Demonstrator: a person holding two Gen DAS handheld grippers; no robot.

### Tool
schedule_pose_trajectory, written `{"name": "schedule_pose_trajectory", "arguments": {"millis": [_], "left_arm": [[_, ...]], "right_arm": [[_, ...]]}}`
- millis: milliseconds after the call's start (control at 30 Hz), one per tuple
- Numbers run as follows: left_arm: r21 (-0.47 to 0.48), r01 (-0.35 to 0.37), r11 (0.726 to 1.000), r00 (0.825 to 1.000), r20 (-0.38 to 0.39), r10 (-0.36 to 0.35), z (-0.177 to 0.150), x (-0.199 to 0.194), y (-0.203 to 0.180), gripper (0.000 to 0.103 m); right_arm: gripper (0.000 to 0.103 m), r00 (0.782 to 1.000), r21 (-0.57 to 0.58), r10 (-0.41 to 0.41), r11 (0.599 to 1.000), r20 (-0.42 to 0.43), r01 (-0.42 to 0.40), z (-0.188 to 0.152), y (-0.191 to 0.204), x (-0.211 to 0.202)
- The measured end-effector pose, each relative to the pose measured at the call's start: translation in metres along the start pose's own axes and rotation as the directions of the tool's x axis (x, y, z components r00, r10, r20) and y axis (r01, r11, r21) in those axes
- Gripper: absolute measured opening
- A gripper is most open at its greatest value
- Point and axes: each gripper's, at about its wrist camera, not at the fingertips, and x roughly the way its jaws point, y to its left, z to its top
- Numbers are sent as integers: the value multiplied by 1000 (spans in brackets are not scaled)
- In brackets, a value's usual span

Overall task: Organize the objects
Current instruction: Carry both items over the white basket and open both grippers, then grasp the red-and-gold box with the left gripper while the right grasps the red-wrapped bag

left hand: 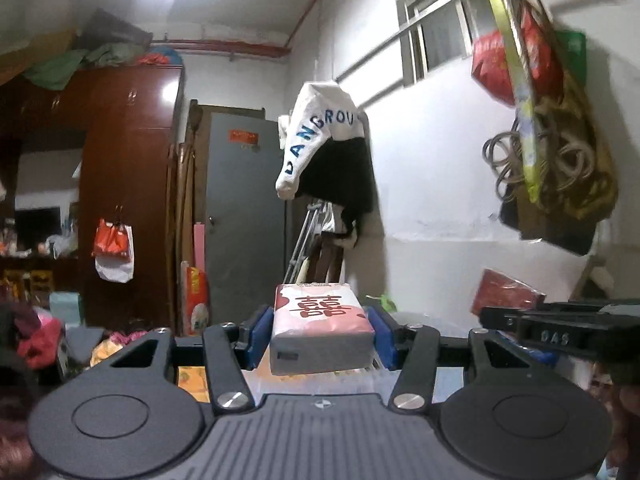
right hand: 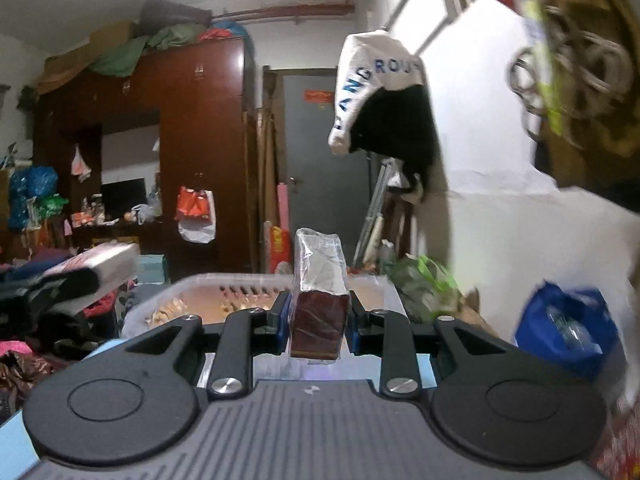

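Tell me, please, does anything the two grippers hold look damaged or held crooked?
Nothing stands out. The left gripper holds the pink tissue pack squarely; the right gripper holds the dark red wrapped box upright, its clear wrapper only crinkled on top.

A cluttered home bedroom: tall wooden wardrobe (right hand: 200, 152), clothes hung on the wall (left hand: 328, 148), grey door (left hand: 244, 216).

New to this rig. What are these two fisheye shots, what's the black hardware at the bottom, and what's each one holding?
No robot arm here: a person carries a two-finger gripper in each hand, each with a camera looking along its fingers. The black hardware is the gripper itself.

Left wrist view: the left gripper is shut on a pink-and-white tissue pack.

Right wrist view: the right gripper is shut on a dark red box in clear wrap. Below and ahead sits a clear plastic basket. The left gripper's pack shows blurred at left.
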Motion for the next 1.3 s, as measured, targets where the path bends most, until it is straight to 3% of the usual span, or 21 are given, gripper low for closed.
{"name": "schedule_pose_trajectory", "arguments": {"millis": [200,267,300,333,367,400,467,633,767,900,1033,1100,1300], "left_arm": [[8,-10,1000,990,-140,11,6,79,-6,57],[-4,2,1000,985,-172,-3,0,88,-5,65],[-5,10,1000,985,-172,-10,-3,87,-4,80],[-1,5,1000,987,-158,-5,-6,83,-4,91],[12,-22,1000,990,-141,23,-10,77,-4,92],[24,-50,998,990,-131,53,-12,72,-5,92],[34,-77,996,991,-107,81,-17,50,-5,92],[-9,-29,1000,996,-90,28,-57,-20,-1,93],[-75,-58,995,995,-80,52,-106,-66,-7,93],[-16,1,1000,986,-167,-4,-127,-71,-27,92],[70,12,997,976,-218,3,-141,-61,-45,92],[87,4,996,969,-246,18,-151,-57,-48,92],[53,-23,998,959,-280,37,-160,-55,-45,92]], "right_arm": [[31,996,-37,-2,999,-90,-2,3,-4,55],[38,995,-28,-37,999,-91,35,-2,-5,60],[66,994,-39,-56,998,-91,52,-3,-3,60],[83,993,-51,-75,996,-95,71,-5,-2,60],[103,994,-53,-90,995,-64,87,-7,-3,55],[103,995,-53,-97,994,-29,95,-10,-3,48],[103,996,-40,-85,996,-38,84,-15,-7,36],[103,998,19,4,1000,-64,-3,-52,-18,-18],[103,995,48,57,997,-87,-52,-94,-17,-48],[103,989,-13,73,997,-127,-75,-108,-2,-41],[98,989,-34,84,995,-119,-89,-106,10,-33],[87,988,-17,96,995,-118,-98,-104,10,-31],[68,985,-7,88,996,-149,-90,-106,16,-21]]}}
